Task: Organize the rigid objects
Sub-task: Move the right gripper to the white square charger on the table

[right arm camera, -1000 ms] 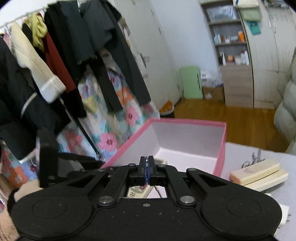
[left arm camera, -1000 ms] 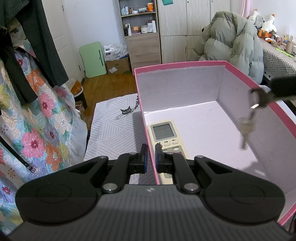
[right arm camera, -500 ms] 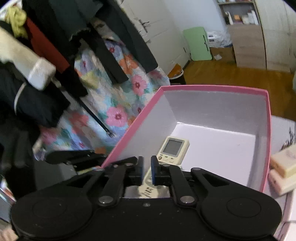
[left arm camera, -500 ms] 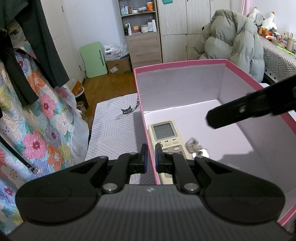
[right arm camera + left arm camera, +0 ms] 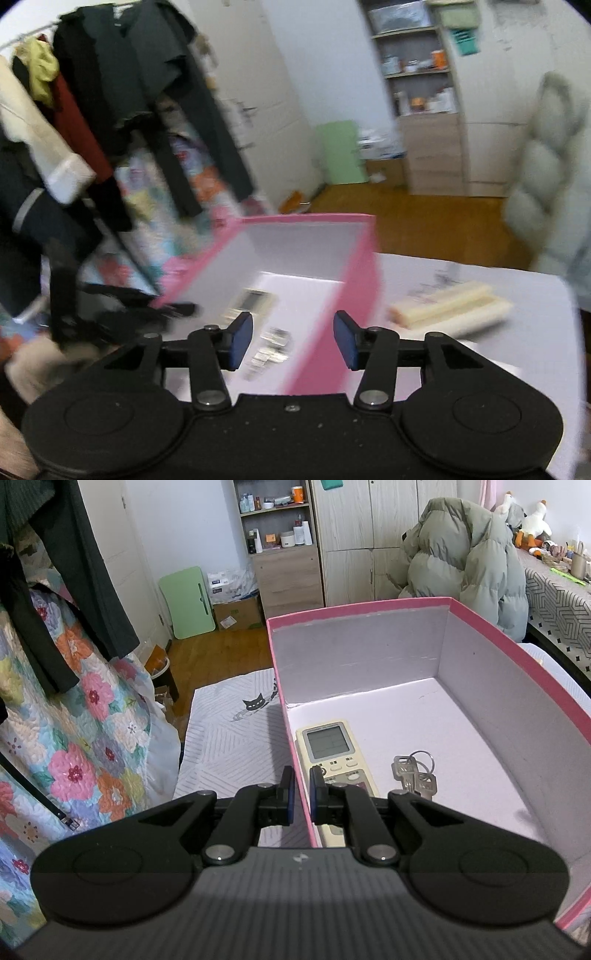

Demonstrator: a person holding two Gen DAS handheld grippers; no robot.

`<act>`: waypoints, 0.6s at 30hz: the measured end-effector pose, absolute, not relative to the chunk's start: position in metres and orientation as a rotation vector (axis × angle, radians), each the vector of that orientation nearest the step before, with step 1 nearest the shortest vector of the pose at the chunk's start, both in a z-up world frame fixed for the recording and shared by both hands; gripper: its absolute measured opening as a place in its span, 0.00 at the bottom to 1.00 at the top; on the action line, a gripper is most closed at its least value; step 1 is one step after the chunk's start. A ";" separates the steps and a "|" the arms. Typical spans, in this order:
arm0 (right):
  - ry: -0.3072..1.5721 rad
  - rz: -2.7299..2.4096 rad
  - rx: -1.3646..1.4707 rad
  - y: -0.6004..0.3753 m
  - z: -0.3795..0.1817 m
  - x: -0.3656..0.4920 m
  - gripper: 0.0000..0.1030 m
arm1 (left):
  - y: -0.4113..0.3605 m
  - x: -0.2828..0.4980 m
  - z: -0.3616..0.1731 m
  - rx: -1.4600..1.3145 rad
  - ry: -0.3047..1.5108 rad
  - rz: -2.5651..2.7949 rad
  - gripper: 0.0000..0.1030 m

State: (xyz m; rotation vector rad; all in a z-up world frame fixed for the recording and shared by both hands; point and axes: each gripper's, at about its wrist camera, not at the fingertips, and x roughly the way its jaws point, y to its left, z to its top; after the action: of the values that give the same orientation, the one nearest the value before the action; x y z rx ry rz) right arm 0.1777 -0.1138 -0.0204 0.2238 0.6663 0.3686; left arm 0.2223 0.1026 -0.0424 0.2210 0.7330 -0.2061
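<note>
Counter [image 5: 480, 369] – a pale surface bearing the pink box [image 5: 517, 653] and, to the box's right in the right wrist view, two cream-coloured bars [image 5: 448, 304] lying side by side with their long axes roughly parallel to the box's near wall. Whether these bars are the next things to be sorted is a judgement; they are the only loose items visible outside the box.

Pink box: open-topped, pale inside. On its floor lie a remote control [image 5: 330, 755] along the left wall, display end toward the far wall, and a bunch of keys [image 5: 413, 775] just beside it on the right, apart from it.

Left gripper [image 5: 299, 799]: pressed together on the box's left wall, one pad outside and one inside, steadying the box.

Right gripper [image 5: 293, 341]: jaws opening, spread wide, nothing between the pads (the keys lie on the box floor below and beyond them). The view is smeared by motion.

Deciding relation: the bars lie to the right of the right gripper, outside the box's right wall, well apart from the left gripper – so the right hand is the nearer and the freer. Their long axis runs across its line of approach, so a pinch across the narrow width looks the likely grasp.

Writing: the remote's buttons carry small characters too small to read; no brand is legible on any item.
</note>
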 end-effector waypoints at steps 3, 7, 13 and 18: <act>0.711 0.298 0.203 -0.129 -0.036 0.167 0.52 | 0.101 0.222 -0.042 0.236 0.730 -0.204 0.07; 0.769 0.213 0.167 -0.141 -0.060 0.162 0.54 | 0.098 0.220 -0.042 0.255 0.724 -0.206 0.07; 0.813 0.118 0.120 -0.146 -0.087 0.161 0.62 | 0.098 0.220 -0.042 0.261 0.724 -0.202 0.07; 0.826 0.078 0.099 -0.145 -0.102 0.168 0.68 | 0.098 0.217 -0.041 0.269 0.710 -0.206 0.07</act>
State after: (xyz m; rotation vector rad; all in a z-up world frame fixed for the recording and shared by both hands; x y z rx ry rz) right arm 0.1681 -0.1450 -0.1021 0.0987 0.8263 0.0779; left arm 0.2170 0.0981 -0.0412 0.2692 0.7101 -0.2057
